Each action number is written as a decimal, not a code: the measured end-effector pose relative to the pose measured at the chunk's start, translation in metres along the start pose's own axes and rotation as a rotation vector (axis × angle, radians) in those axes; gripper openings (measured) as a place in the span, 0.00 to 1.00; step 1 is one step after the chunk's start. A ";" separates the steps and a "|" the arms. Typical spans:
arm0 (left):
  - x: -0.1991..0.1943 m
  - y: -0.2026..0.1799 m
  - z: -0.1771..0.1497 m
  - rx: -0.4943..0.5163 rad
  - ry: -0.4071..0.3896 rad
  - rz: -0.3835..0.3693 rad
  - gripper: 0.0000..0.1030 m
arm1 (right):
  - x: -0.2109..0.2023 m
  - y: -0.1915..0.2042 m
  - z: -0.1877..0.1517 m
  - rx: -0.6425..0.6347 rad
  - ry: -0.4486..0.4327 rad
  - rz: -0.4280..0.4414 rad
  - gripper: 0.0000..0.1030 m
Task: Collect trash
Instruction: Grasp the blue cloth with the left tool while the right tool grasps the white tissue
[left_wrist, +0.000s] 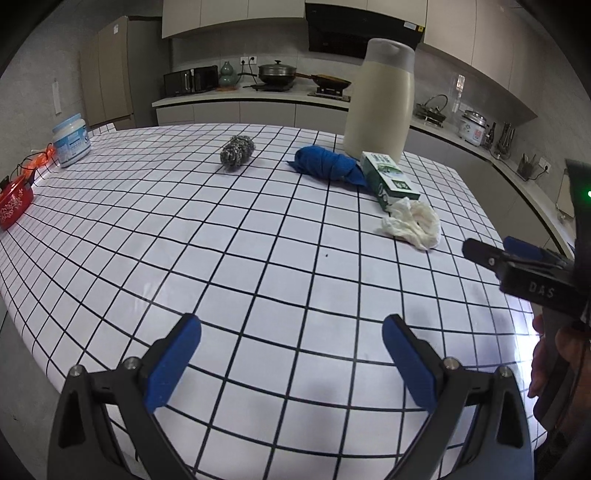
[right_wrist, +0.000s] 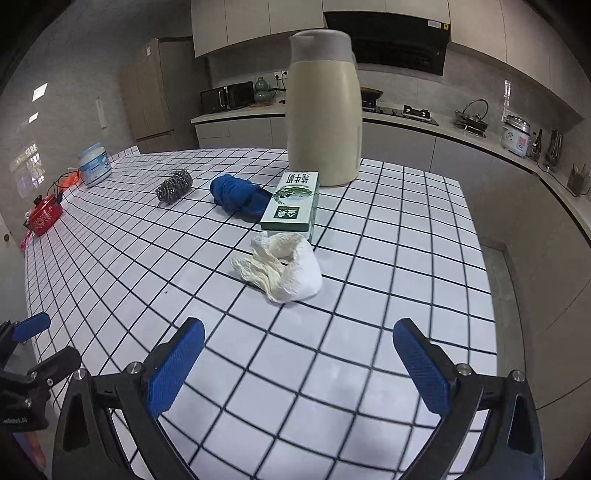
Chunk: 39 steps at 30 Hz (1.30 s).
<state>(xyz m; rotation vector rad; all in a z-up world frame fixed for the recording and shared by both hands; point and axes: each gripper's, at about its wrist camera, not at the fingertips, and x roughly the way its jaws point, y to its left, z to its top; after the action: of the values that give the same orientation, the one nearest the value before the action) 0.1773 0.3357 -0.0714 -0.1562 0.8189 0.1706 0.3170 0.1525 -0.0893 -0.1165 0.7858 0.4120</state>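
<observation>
Currently, with both the right gripper (right_wrist: 298, 362) and left gripper (left_wrist: 291, 358) spread wide and empty, the crumpled paper towel (right_wrist: 280, 267) lies on the counter (right_wrist: 388, 295) touching the milk carton (right_wrist: 293, 206), so a deep approach may shove the carton.

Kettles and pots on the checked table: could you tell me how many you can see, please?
2: a tall cream jug at the far side behind the green carton, and a small red kettle at the left edge.

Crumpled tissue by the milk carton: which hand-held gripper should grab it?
Right hand-held gripper: open, with the tissue straight ahead. From the left, it lies far off to the side.
</observation>
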 end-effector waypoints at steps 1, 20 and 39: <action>0.002 0.001 0.001 0.000 0.002 -0.001 0.96 | 0.007 0.002 0.002 -0.001 0.007 0.000 0.99; 0.082 -0.017 0.061 0.017 0.036 -0.063 0.96 | 0.083 -0.037 0.032 0.039 0.108 0.023 0.30; 0.174 -0.038 0.141 -0.042 0.057 -0.083 0.89 | 0.146 -0.101 0.094 0.120 0.091 0.009 0.26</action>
<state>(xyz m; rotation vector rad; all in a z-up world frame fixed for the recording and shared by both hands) 0.4020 0.3432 -0.1019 -0.2346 0.8641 0.1056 0.5124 0.1307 -0.1315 -0.0197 0.8990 0.3693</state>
